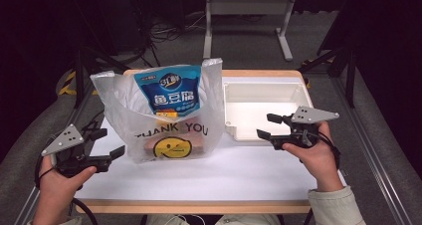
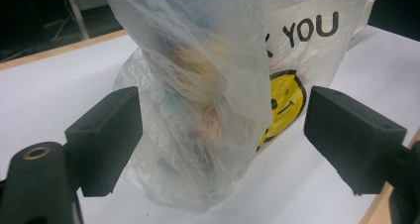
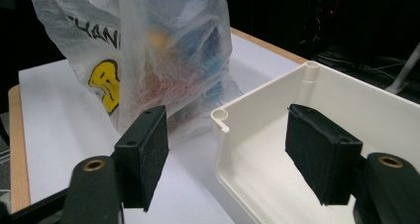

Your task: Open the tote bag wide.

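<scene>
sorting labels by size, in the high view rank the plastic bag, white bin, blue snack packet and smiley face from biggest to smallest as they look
1. plastic bag
2. white bin, somewhat smaller than the bag
3. blue snack packet, judged by the part sticking out of the bag
4. smiley face

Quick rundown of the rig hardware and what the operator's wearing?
Two matching black units. The left hand-held gripper and right hand-held gripper each carry a grey three-cornered plate on top, dotted with small dark holes. Jaws are black rectangular blocks; brass-coloured screw inserts sit at their bases in the gripper views. A black cable trails from each. The right forearm wears a light beige sleeve.
</scene>
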A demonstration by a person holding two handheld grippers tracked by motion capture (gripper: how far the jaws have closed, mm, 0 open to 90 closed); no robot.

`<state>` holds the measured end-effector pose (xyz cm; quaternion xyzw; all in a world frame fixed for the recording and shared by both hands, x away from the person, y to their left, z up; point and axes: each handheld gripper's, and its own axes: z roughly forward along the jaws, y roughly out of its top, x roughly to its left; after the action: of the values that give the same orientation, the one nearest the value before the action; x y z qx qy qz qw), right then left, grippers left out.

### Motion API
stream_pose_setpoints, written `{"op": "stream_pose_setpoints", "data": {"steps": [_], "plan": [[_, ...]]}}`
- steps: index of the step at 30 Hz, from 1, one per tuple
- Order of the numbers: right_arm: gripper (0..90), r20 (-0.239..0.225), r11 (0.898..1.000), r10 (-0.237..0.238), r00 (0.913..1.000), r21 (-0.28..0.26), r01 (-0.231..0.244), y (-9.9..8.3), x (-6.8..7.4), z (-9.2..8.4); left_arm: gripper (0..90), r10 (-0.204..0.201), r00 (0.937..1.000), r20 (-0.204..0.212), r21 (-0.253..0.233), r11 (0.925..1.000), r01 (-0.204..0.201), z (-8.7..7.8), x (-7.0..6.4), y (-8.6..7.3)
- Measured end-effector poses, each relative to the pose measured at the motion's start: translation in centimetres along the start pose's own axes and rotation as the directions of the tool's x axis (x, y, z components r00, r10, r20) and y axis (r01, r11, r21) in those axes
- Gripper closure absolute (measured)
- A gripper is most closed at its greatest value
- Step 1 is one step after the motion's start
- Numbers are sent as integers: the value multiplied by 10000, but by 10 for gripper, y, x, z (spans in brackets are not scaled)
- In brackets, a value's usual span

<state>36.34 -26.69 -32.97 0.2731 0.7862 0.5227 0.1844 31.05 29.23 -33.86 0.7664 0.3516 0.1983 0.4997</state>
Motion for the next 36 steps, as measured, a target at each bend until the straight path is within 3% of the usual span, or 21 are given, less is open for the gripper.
{"op": "stream_pose_setpoints", "data": {"steps": [3, 8, 13, 19, 27, 32, 36], "plan": [[340, -34, 9995, -267, 9996, -157, 267, 1, 1, 0, 139, -47, 10000, -11, -102, 9999, 46, -1, -2, 3], [297, -225, 9995, -290, 9993, 105, 293, 1, 6, 6, 107, -202, 9997, 124, -304, 9993, 206, -5, -5, 9], [271, -385, 9989, -342, 9987, 304, 354, 2, 11, 13, 96, -110, 9999, 68, -418, 9991, 113, -6, -7, 16], [254, -493, 9976, -493, 9976, 452, 515, 3, 17, 18, 61, -492, 9988, -83, -772, 9958, 484, -1, -6, 28], [238, -527, 9966, -585, 9969, 553, 614, 4, 22, 24, 55, -796, 9963, -338, -565, 9954, 776, 13, -1, 28], [234, -690, 9948, -718, 9950, 671, 764, 4, 28, 34, 116, -1020, 9943, -305, -526, 9936, 1003, 22, 10, 22], [234, -857, 9944, -748, 9935, 675, 807, 5, 31, 40, 229, -930, 9956, -143, -431, 9948, 924, 26, 13, 21]]}}
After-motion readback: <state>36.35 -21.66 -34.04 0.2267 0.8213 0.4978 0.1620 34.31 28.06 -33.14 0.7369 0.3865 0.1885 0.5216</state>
